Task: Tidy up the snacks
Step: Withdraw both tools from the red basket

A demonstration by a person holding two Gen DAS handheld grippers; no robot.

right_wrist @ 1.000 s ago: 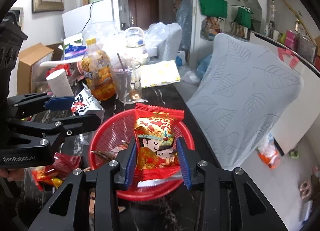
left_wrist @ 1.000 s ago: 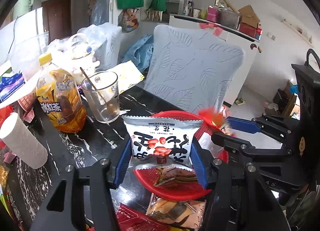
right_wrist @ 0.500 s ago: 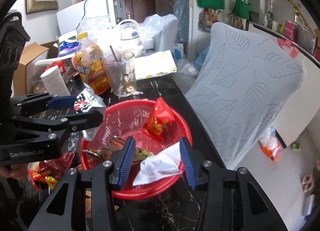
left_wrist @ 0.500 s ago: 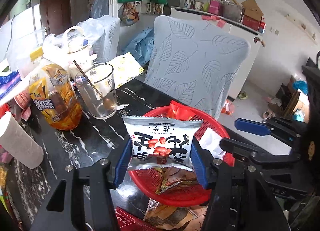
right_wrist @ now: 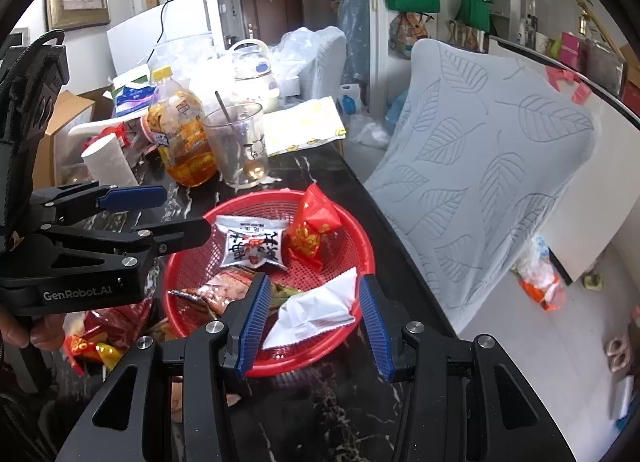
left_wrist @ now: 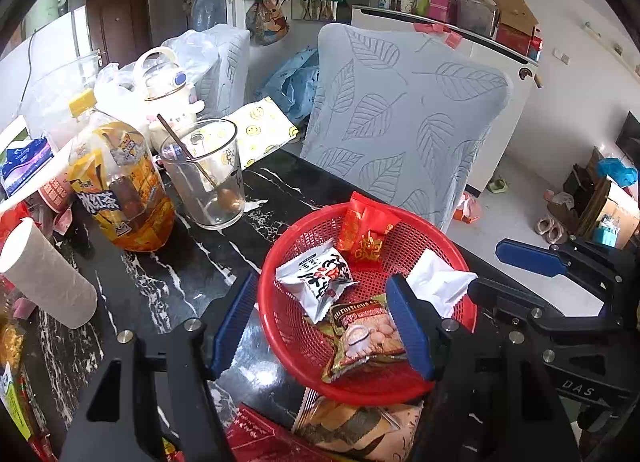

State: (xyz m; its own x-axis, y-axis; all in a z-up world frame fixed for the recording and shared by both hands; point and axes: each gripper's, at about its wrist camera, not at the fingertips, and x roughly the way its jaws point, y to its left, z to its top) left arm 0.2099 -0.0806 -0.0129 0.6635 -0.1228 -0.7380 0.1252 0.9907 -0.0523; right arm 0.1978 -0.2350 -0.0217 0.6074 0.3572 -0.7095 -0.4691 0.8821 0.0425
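The left gripper [left_wrist: 322, 320] has just been opening and holds nothing. The white snack bag [left_wrist: 316, 280] lies in the red basket [left_wrist: 276, 326] on the black worktop [left_wrist: 192, 262], beside a red snack bag [left_wrist: 366, 234]. The right gripper [right_wrist: 312, 320] is open too, above a plain white packet [right_wrist: 316, 308].

Snack packets [left_wrist: 316, 282] lie in the basket [left_wrist: 276, 326] on the table [left_wrist: 192, 262].

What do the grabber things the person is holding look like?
Both are black metal frames with silver bolts. The left gripper and right gripper each have two flat, ridged blue pads on the fingers. One side reads "GenRobot.AI" in white, another "DAS". A black cable curls from the left one's top.
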